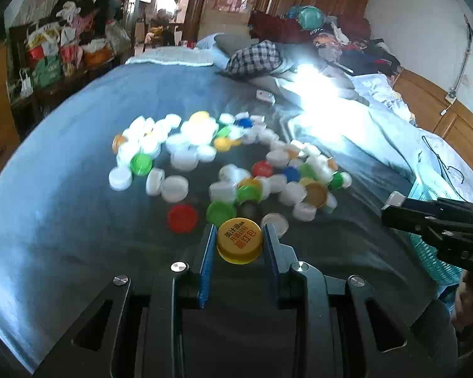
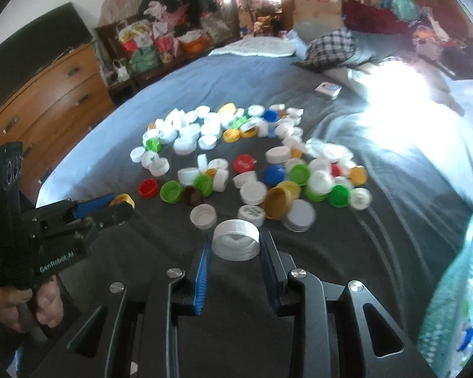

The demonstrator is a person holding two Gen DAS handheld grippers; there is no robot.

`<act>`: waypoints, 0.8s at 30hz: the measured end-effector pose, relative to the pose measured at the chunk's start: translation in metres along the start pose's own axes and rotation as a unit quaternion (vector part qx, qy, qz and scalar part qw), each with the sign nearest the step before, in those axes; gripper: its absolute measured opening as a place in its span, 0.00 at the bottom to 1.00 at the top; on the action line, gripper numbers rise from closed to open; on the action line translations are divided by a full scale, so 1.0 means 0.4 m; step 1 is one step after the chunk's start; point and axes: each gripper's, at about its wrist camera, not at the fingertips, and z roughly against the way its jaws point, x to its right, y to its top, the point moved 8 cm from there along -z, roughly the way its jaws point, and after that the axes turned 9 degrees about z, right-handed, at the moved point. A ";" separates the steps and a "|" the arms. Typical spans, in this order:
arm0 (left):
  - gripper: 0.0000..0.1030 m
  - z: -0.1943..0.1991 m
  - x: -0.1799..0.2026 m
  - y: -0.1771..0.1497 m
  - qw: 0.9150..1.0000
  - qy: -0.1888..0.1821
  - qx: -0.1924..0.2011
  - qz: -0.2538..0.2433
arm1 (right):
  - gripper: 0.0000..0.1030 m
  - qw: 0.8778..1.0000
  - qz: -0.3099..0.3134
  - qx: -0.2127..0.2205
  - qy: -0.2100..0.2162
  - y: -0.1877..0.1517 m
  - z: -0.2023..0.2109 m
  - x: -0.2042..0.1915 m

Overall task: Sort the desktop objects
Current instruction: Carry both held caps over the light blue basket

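Where bottle caps litter the grey bedspread, a dresser stands beside.

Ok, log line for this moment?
left gripper: shut on yellow cap | right gripper: shut on white cap | basket: right

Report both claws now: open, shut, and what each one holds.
Left claw: shut on the yellow cap.
Right claw: shut on the white cap.

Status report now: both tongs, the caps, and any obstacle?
Left tongs shut on yellow cap. Right tongs shut on white cap. Cap pile on bed ahead. No obstacle seen.
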 end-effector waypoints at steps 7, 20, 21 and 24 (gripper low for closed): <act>0.24 0.032 0.161 0.046 0.999 -0.028 0.017 -0.037 | 0.32 0.998 -0.028 0.039 -0.050 -0.015 0.179 0.105; 0.24 0.007 0.650 0.045 0.982 -0.113 -0.002 -0.153 | 0.32 0.974 -0.135 0.057 -0.170 -0.183 0.439 0.427; 0.24 -0.003 0.690 0.039 0.980 -0.116 -0.007 -0.162 | 0.32 0.972 -0.142 0.059 -0.178 -0.197 0.459 0.448; 0.24 -0.021 0.778 0.018 0.976 -0.124 -0.020 -0.178 | 0.32 0.965 -0.161 0.059 -0.198 -0.234 0.503 0.498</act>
